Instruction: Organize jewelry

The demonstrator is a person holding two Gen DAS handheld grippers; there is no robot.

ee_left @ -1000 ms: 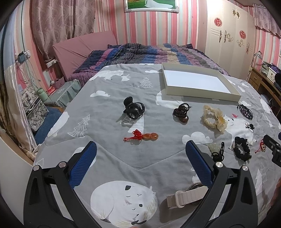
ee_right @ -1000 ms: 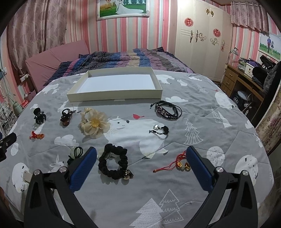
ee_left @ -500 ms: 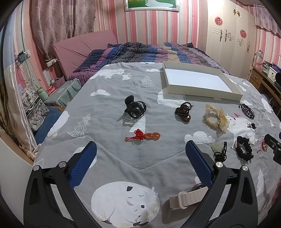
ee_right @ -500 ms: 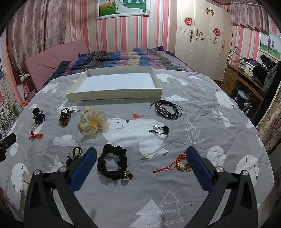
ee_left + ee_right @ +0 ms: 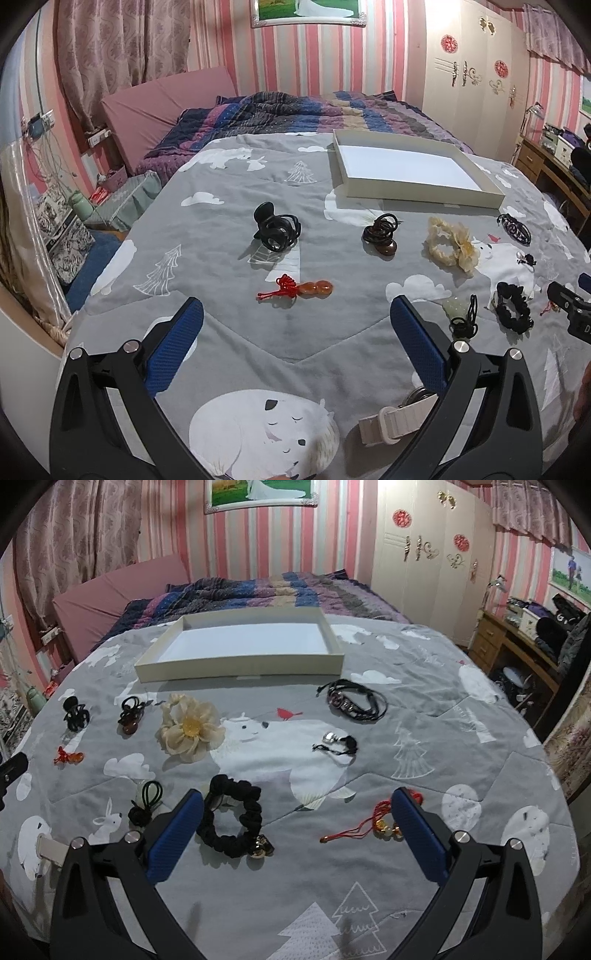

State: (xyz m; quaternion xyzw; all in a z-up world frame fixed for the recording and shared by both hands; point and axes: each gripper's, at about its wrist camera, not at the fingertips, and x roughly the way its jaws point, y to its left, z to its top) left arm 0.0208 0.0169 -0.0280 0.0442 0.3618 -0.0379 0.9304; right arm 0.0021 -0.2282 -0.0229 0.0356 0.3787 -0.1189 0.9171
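Partly hidden behind left claw (image 5: 295, 325) — watch strap (image 5: 397, 421), its face unclear.

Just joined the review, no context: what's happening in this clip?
A person holds two handheld grippers over a bed to organize jewelry. Both the left gripper and the right gripper are open and hold nothing. The white tray has nothing in it. All pieces lie loose on the grey quilt: a black scrunchie and a red cord charm nearest the right gripper, an orange gourd charm ahead of the left. No pick has been made yet.
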